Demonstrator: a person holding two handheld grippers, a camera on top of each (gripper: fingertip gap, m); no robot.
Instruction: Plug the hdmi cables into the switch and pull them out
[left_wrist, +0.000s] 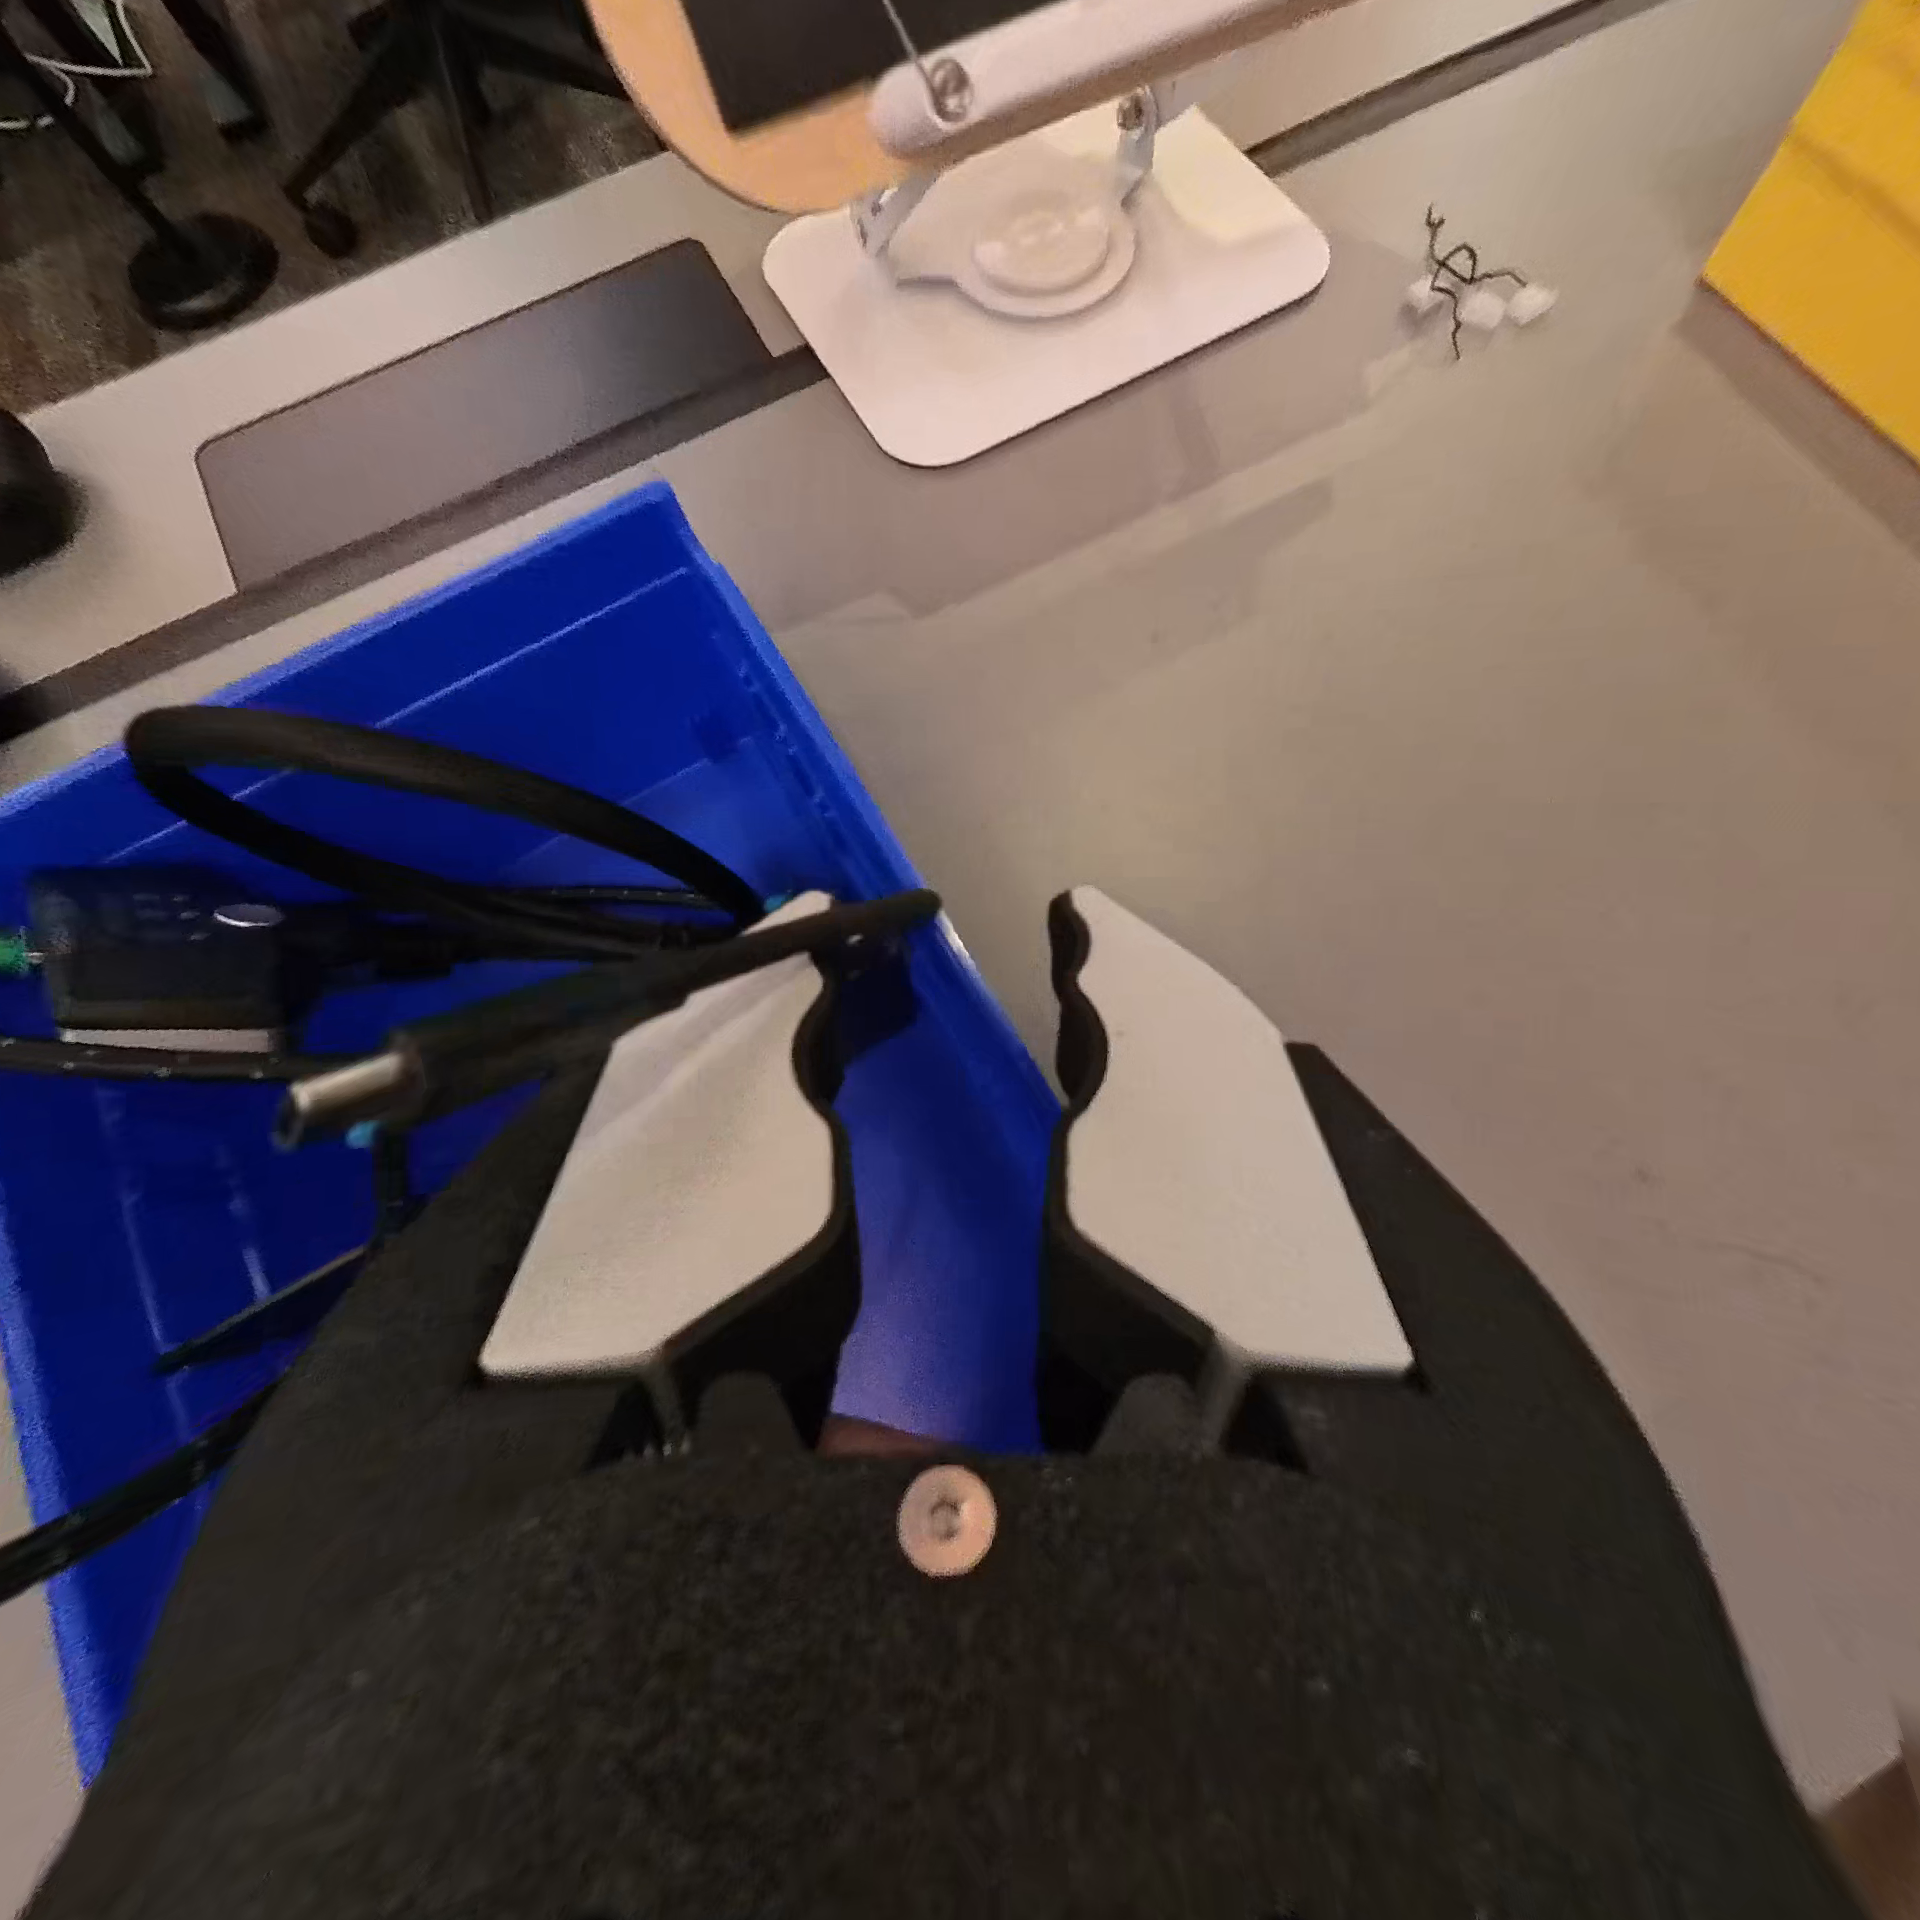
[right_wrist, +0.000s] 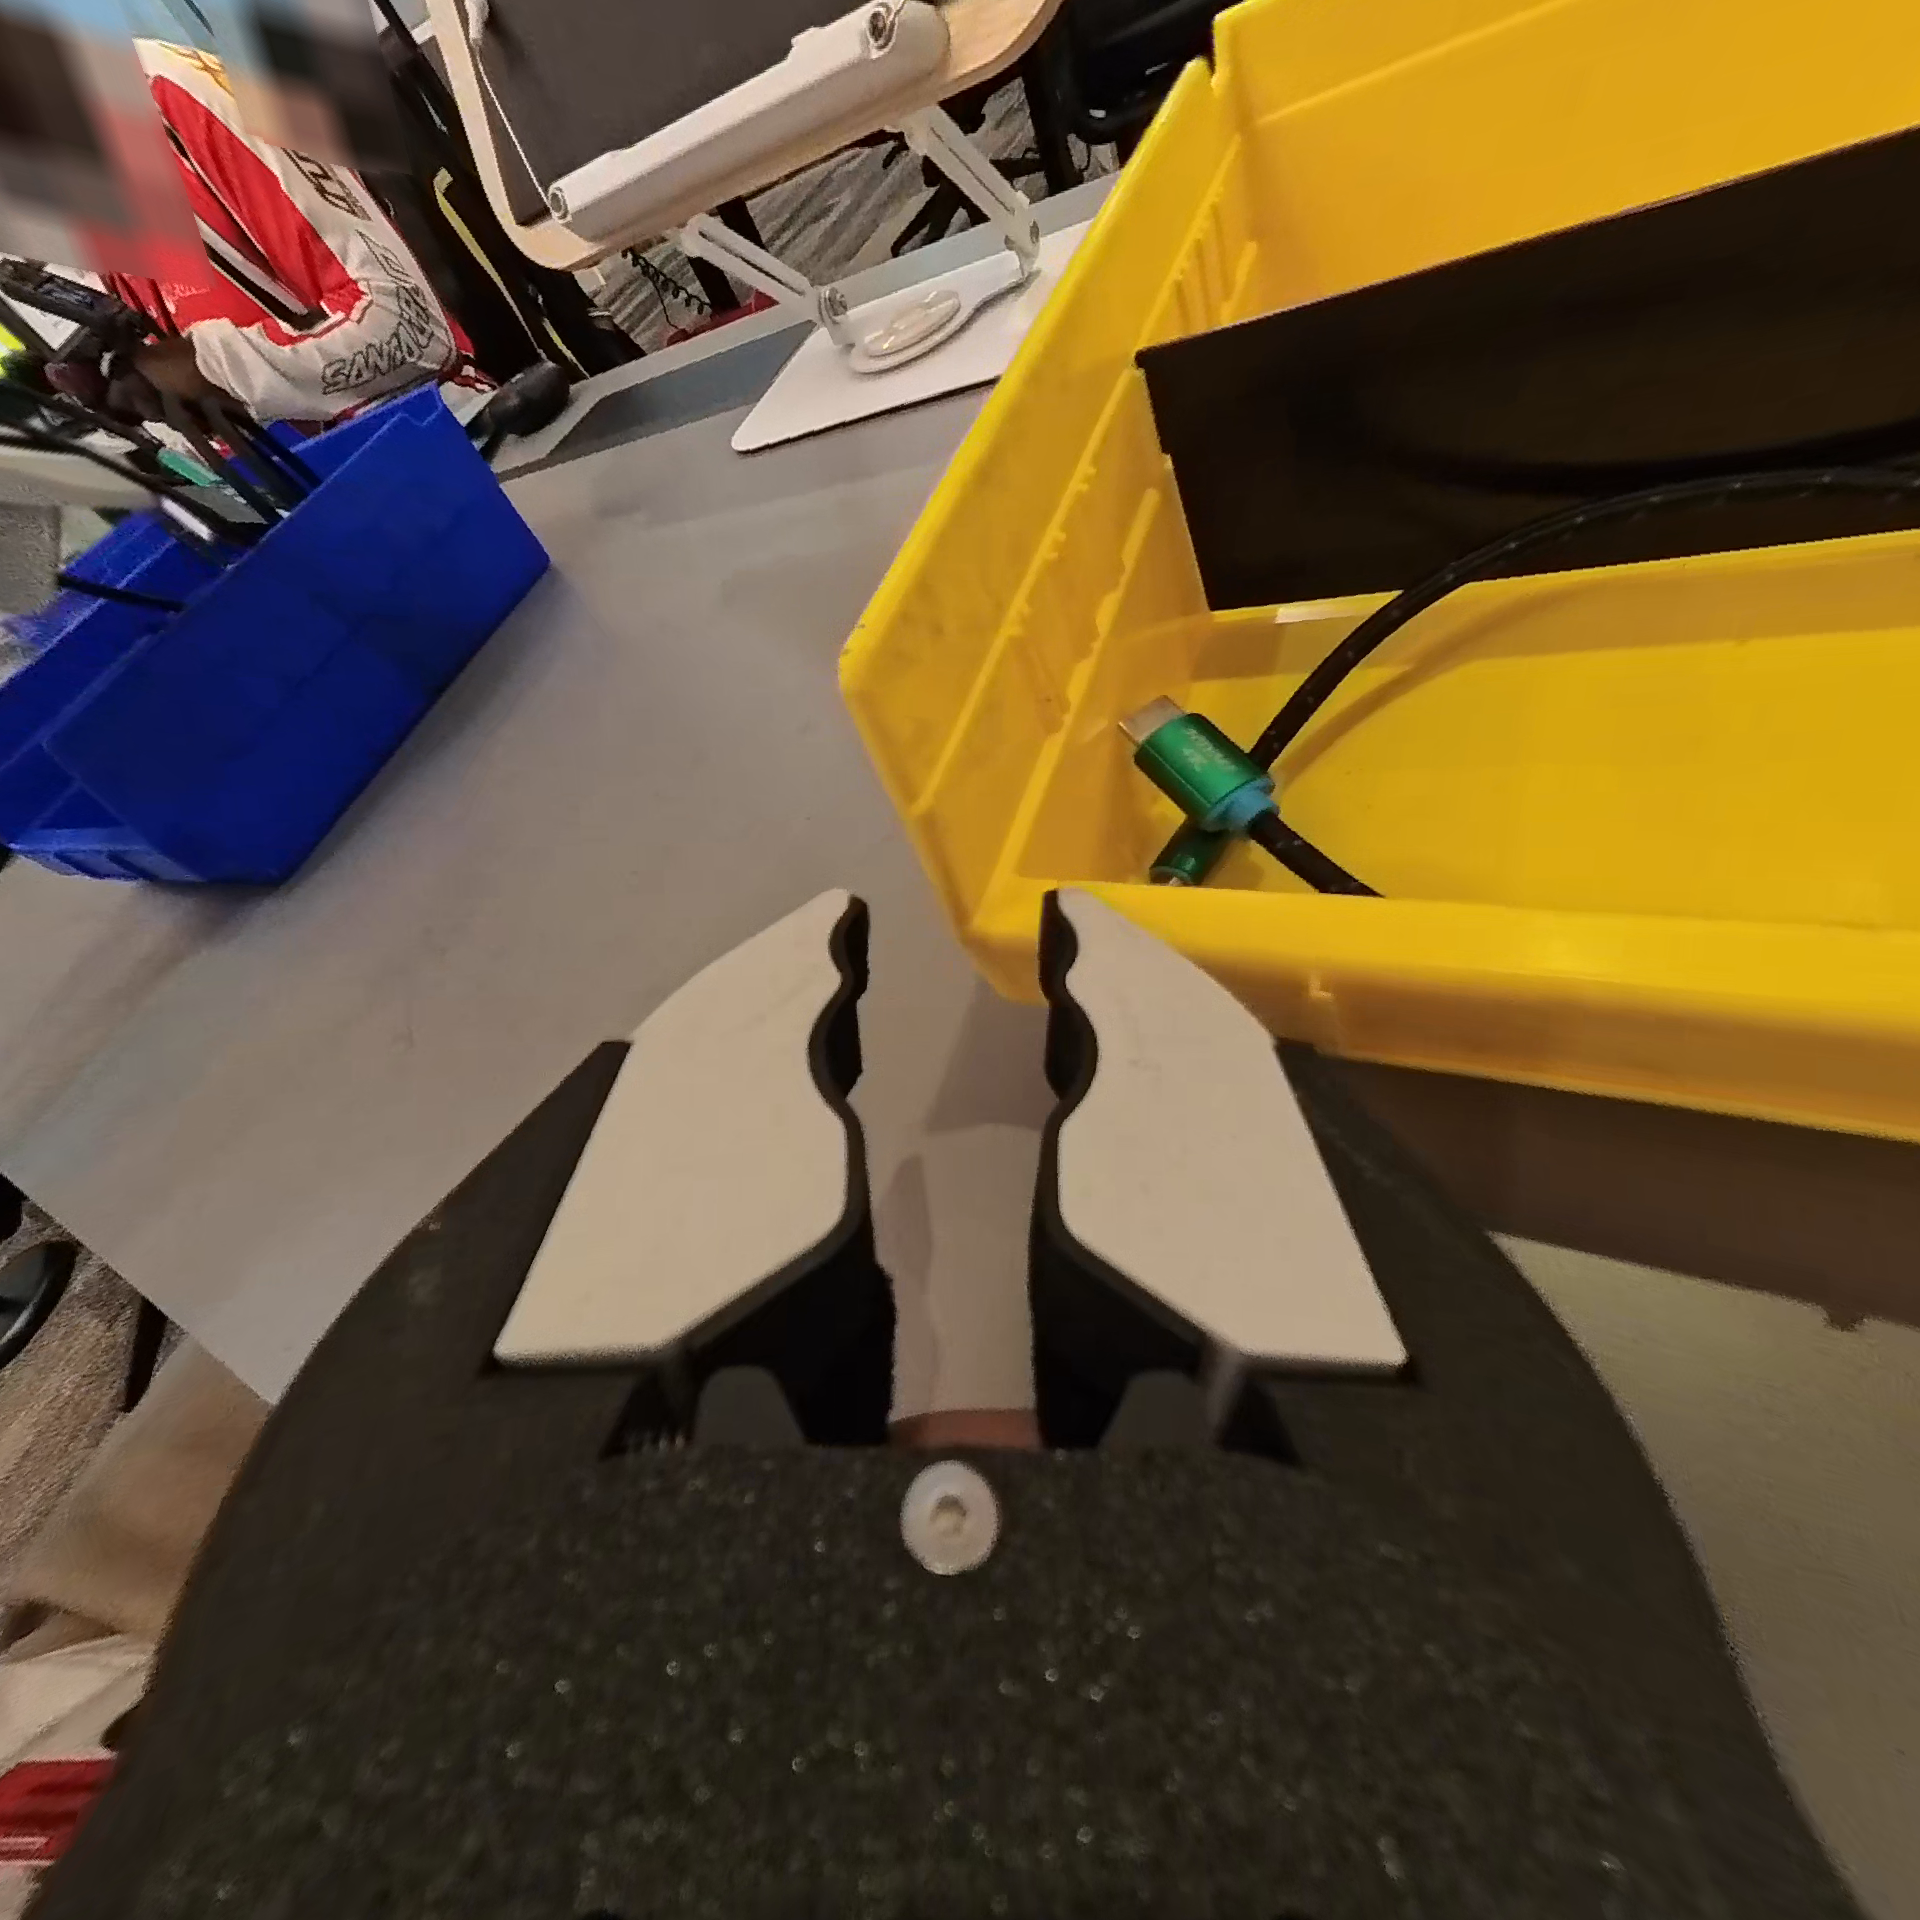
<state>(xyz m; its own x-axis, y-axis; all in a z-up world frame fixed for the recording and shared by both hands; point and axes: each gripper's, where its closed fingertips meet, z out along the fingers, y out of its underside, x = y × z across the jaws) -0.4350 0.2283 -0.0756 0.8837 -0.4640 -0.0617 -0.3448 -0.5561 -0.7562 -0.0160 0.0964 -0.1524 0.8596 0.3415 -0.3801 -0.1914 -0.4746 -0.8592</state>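
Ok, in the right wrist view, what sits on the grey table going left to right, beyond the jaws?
Blue plastic bin with black cables poking out → white flat base of the monitor stand farther back → yellow plastic bin holding a green-ended black cable.

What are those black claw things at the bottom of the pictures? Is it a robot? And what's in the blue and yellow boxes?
Not a robot. A person holds a two-finger grabbing tool in each hand, and each tool has a camera looking along its fingers.

One picture comes from the left gripper. It is open and holds nothing. It hovers over the edge of a blue bin holding black cables and a small black box, probably the switch.

The other picture comes from the right gripper, also open and empty. It sits by a yellow bin with a cable with a green plug inside.

Both bins stand on a grey table, beside a white stand.
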